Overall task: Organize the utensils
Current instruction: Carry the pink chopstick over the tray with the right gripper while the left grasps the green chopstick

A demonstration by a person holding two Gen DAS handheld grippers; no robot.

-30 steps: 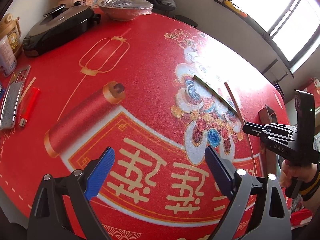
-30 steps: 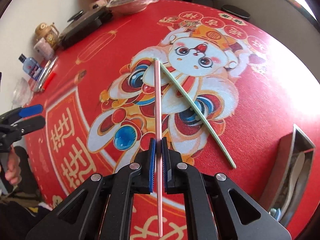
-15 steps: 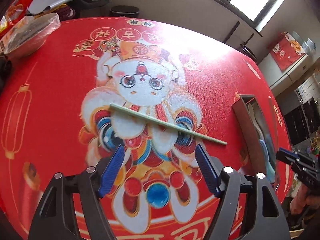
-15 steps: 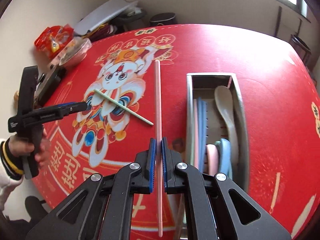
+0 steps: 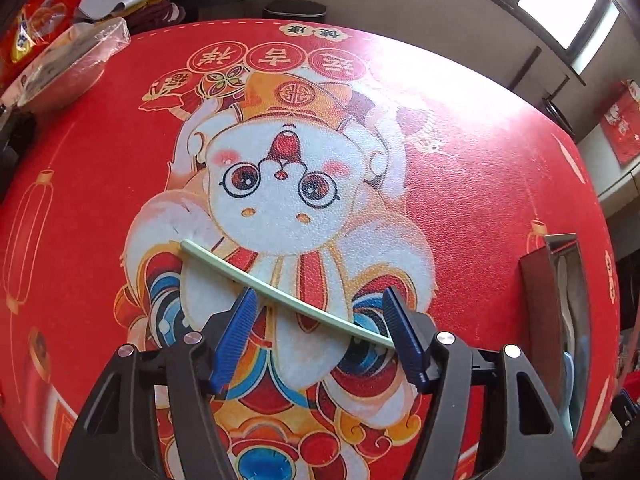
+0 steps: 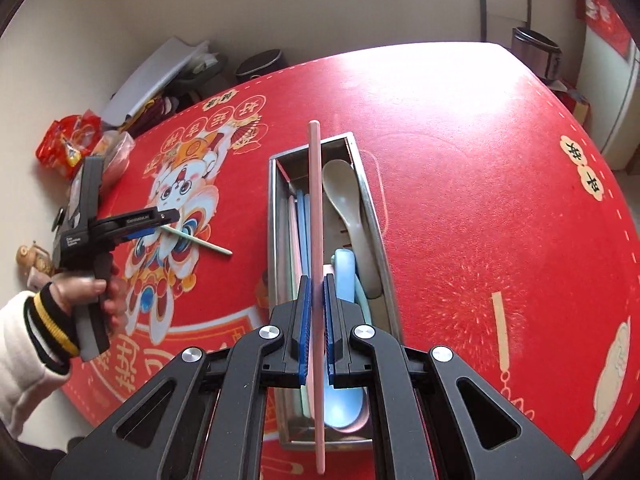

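Left hand-held gripper [image 5: 316, 320] now low over green chopstick [image 5: 280, 294] on red bench [image 5: 460, 160]; a second ago far off to left. Jaws just been closing, chopstick between, pads not pressing. Right hand-held gripper [image 6: 315, 300] clamped tight on pink chopstick [image 6: 315, 200], now above metal tray [image 6: 276, 200] instead of rabbit print.

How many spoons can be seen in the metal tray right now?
3, as far as visible, in the metal tray: a beige spoon along the right side, a blue spoon below it, and a pink spoon mostly under the blue one. More may be hidden beneath.
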